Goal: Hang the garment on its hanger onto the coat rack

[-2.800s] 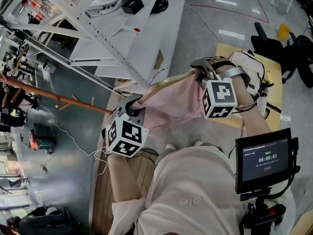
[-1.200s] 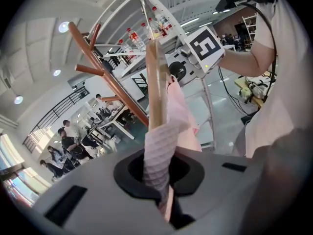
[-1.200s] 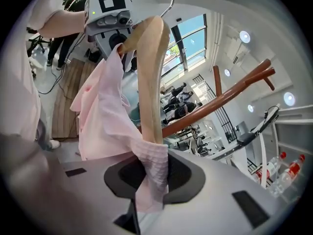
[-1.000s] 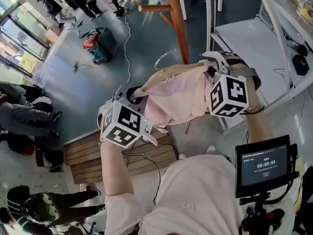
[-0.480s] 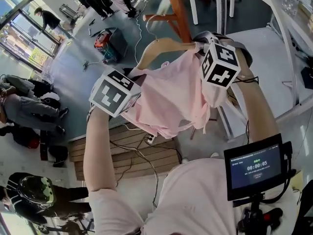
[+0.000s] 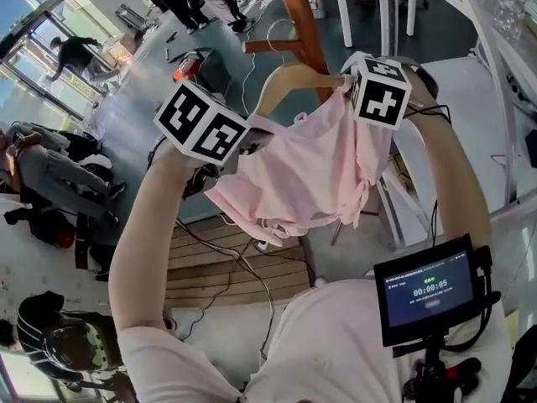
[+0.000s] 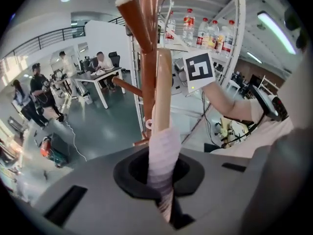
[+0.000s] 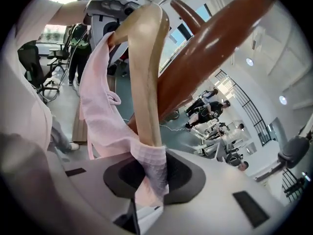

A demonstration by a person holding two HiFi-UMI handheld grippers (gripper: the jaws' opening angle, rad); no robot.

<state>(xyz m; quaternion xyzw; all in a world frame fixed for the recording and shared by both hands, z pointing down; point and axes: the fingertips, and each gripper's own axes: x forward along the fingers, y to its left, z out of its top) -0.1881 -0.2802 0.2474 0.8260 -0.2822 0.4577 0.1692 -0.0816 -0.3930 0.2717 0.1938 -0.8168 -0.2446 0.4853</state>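
Hanger with pink garment (image 6: 310, 170) held up at the coat rack (image 6: 304, 32), both tools on it.
My left tool (image 7: 164, 199) is clamped on one cloth-covered end of the wooden hanger (image 6: 289, 78) and my right tool (image 8: 146, 192) on the other end. The garment hangs between them, close in front of the brown rack post.

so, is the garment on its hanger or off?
On. Pink garment drapes from wooden hanger; left gripper and right gripper clamp its cloth-covered ends.

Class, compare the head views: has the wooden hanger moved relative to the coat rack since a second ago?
Yes. The hanger has moved up towards the coat rack; its hook now sits right beside the post.
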